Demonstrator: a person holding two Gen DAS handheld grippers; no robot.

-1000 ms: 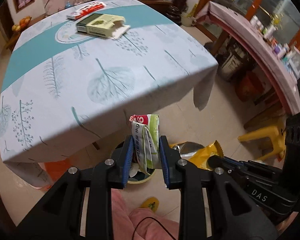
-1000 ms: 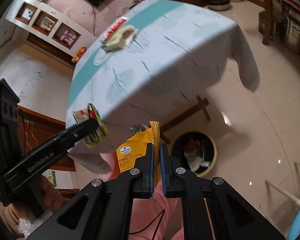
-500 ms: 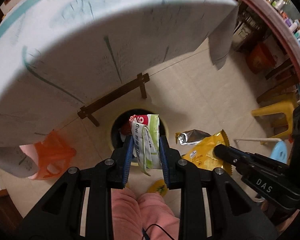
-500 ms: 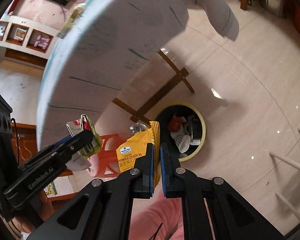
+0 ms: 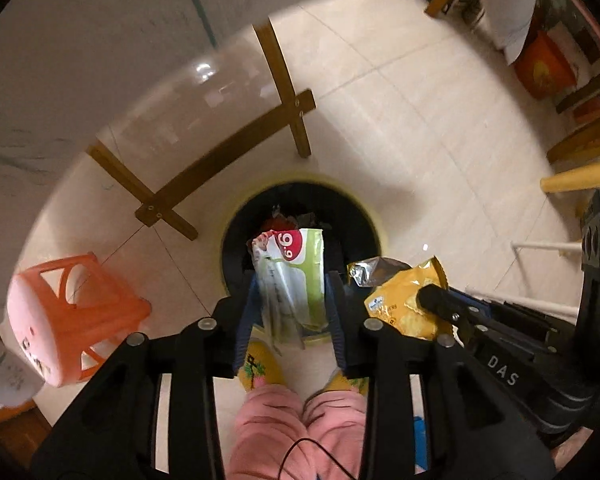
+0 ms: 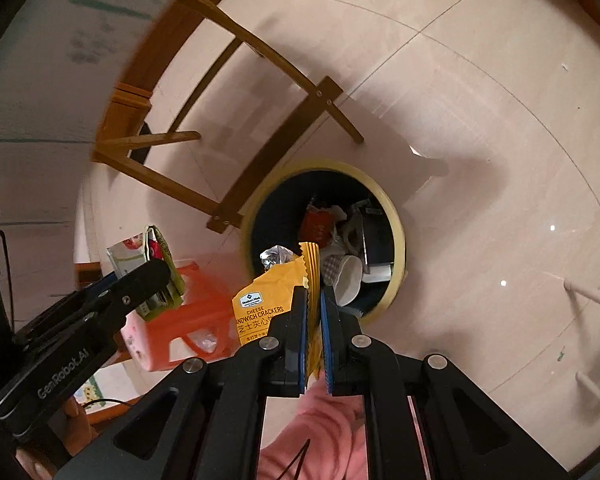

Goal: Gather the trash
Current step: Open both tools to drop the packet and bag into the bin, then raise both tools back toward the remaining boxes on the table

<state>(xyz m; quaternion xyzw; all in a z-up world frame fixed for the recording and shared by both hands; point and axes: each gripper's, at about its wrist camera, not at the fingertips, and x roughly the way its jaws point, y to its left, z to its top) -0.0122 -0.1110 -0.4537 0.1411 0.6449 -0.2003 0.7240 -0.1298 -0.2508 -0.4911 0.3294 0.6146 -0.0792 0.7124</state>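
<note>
Both hand-held grippers have dropped from worktop height to just above the trash bin point(image 5: 380, 236), so the drop is, by my reckoning, the step now in hand. A second ago the patterned cloth and its carton filled the view ahead of them; now only the wooden cross-brace point(image 5: 220, 168) under the worktop and pale floor tiles lie beyond the fingertips.

Left hand-held gripper point(image 5: 290, 292): its jaws are opening, with the green-and-white wrapper point(image 5: 294, 276) still standing between them. Whether the blue pads still press on it I cannot tell, but it looks close to slipping free. The wrapper is thin, crinkled film with a red patch at its far end, and it hangs directly over the bin's dark mouth.

Right hand-held gripper point(image 6: 314, 308): clenched on the yellow cheese sandwich cracker packet point(image 6: 268, 300), pinching it by its serrated edge. The torn top shows silvery foil lining. The bin lies just ahead of these fingers and slightly to their right.

The bin is round, with a pale yellow rim and black lining, already holding a paper cup point(image 6: 350, 280), red wrappers and crumpled scraps. An orange plastic stool point(image 5: 68, 312) sits left of the left gripper.
</note>
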